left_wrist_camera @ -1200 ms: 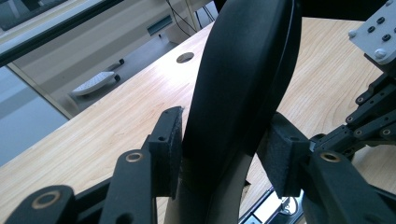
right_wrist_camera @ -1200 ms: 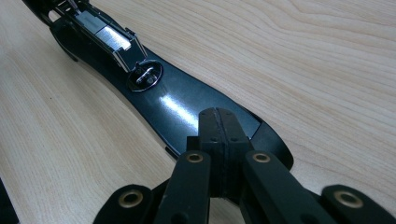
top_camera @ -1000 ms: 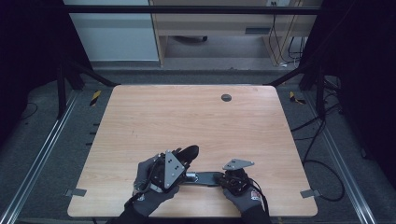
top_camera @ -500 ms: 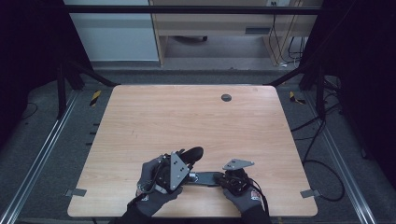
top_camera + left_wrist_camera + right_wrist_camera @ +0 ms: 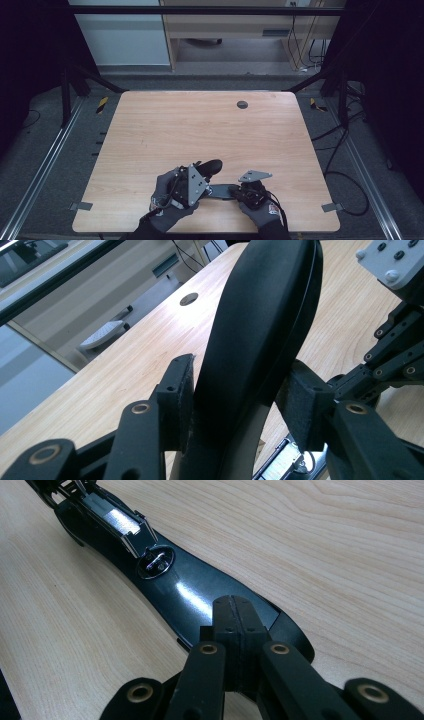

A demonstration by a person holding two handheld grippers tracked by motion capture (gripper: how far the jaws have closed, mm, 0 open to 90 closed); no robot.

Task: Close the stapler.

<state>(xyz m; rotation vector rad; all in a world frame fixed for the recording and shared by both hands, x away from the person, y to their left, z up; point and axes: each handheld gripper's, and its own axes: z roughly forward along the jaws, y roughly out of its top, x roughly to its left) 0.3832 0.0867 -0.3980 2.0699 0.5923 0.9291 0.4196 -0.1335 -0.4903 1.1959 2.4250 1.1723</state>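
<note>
A black stapler lies swung open near the table's front edge. Its upper arm rises tilted, and my left gripper is shut on it, a pad on each side. The flat base rests on the wood, with the shiny metal magazine at its far end. My right gripper is shut with nothing between its jaws, and its tips sit on the near end of the base. Gloved hands hold both grippers.
The wooden table has a round cable hole near its far edge. Metal frame rails run along both sides, and cables lie on the floor at the right. A desk and cabinet stand beyond the table.
My left gripper has shifted slightly to the right with the stapler's upper arm in it. The right gripper has stayed in place on the base.
</note>
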